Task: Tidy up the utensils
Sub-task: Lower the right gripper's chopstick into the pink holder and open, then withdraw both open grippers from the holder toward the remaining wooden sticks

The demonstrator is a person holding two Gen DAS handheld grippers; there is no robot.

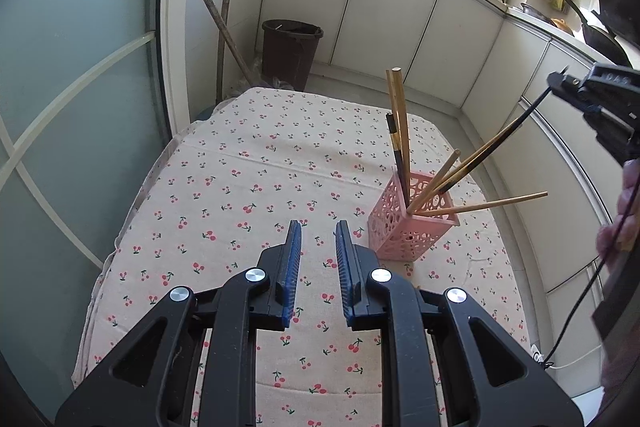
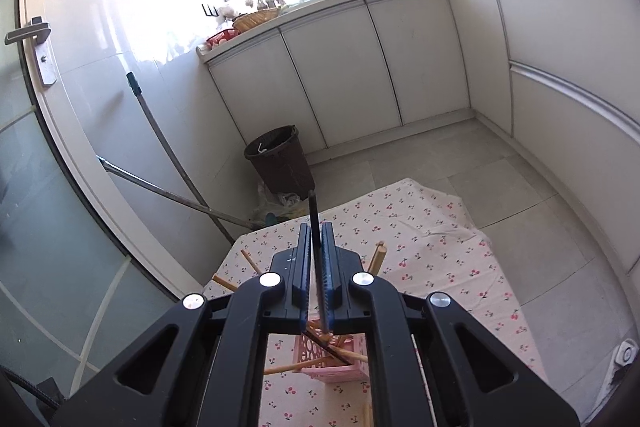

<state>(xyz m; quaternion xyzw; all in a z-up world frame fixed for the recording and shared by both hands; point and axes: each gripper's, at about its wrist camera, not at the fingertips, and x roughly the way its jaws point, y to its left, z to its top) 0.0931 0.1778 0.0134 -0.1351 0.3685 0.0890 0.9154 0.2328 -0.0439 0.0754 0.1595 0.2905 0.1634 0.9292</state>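
Chopstick sorting, no legible writing.
Right gripper [image 2: 316,263] clamps dark chopstick [image 2: 314,215] above pink holder [image 1: 404,223]; left gripper [image 1: 318,247] apart, empty.

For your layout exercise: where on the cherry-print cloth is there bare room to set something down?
Bare cloth runs from the pink holder to the glass-door side, and ahead of the left claw. It is crowded around the holder, where chopsticks fan outward.

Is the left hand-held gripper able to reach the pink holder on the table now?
Probably yes. The left hand-held gripper is empty, slightly open, with the pink holder just beside its right finger. Only cloth lies between; the leaning chopsticks tilt away from it.
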